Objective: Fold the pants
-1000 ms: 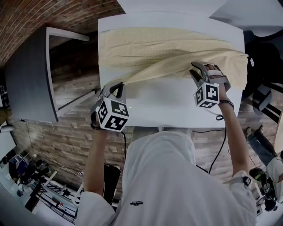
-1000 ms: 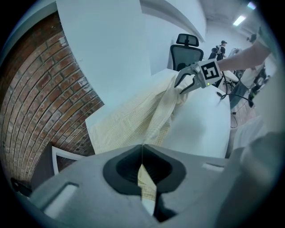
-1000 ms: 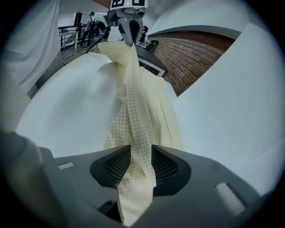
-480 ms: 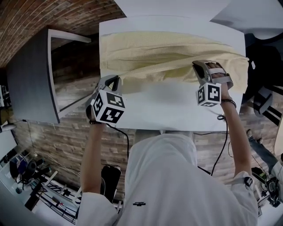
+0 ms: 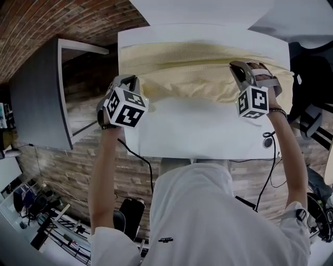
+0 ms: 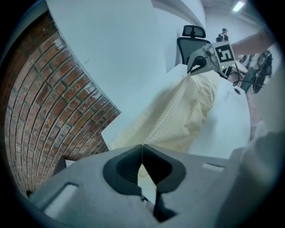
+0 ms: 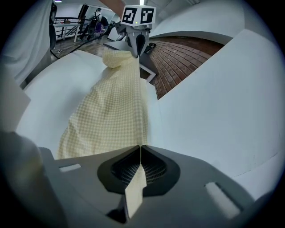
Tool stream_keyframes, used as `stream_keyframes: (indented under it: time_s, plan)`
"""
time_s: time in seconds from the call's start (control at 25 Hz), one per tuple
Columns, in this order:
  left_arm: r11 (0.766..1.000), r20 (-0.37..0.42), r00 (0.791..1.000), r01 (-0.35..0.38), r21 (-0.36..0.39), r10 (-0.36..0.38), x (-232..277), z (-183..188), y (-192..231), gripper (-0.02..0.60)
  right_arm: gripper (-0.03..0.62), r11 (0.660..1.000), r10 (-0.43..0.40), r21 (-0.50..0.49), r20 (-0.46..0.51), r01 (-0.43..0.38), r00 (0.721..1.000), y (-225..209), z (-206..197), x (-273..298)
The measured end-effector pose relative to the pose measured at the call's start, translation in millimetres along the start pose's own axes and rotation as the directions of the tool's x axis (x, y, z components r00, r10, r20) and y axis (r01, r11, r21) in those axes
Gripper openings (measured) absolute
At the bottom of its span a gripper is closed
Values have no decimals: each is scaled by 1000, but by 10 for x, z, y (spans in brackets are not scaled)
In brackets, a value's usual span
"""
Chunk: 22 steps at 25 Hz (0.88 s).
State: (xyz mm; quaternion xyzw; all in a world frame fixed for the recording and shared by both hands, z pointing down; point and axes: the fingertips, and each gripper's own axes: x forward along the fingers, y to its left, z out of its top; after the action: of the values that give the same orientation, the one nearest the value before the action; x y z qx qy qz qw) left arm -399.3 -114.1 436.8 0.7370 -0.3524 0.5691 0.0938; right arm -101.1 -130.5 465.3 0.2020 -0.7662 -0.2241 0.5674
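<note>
Pale yellow checked pants [image 5: 197, 72] lie lengthwise across the far half of a white table [image 5: 197, 135]. My left gripper [image 5: 132, 79] is shut on the pants' near edge at the left end. My right gripper [image 5: 235, 66] is shut on the same edge at the right end. That edge hangs lifted over the rest of the cloth. In the left gripper view the shut jaws [image 6: 142, 148] pinch a bit of cloth, and the pants [image 6: 178, 116] stretch away to the right gripper [image 6: 195, 67]. In the right gripper view a strip of cloth sits in the shut jaws [image 7: 140, 149], and the pants [image 7: 111, 111] run to the left gripper [image 7: 136, 44].
A dark grey table [image 5: 36, 98] stands left of the white one, over a brick-pattern floor [image 5: 78, 21]. More white tables [image 5: 208, 10] lie beyond. A cable [image 5: 268, 140] hangs at the near right table edge. A black office chair [image 6: 191, 38] stands past the table.
Both grippers have moved away from the person toward the table's far side, carrying the pants' near edge up over the rest. The strip of bare table in front has widened.
</note>
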Motion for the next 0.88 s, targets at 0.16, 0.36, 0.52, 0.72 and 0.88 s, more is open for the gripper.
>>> stream_keyframes:
  time_s: [0.16,0.36,0.52,0.72,0.88]
  plan:
    - [1000,-17,1000,11,0,-11,214,56,149,9,14,999,35,0,-16,-35,999,-68,-3,82]
    - [999,-47,999,26,-20,-27,468,135,279,11,14,998,59,28,-36,-58,998,-191,-37,198]
    - [999,-81,996,32,23,-30,613,171,384,10,14,998,69,12,-46,-69,997,-298,-54,335]
    - [996,-109,994,37,76,-29,770,250,551,11,14,997,78,18,-54,-77,995,-390,-82,498]
    - [994,-129,990,62,94,-50,976,381,608,11,14,995,93,46,-74,-90,993,-383,-163,671]
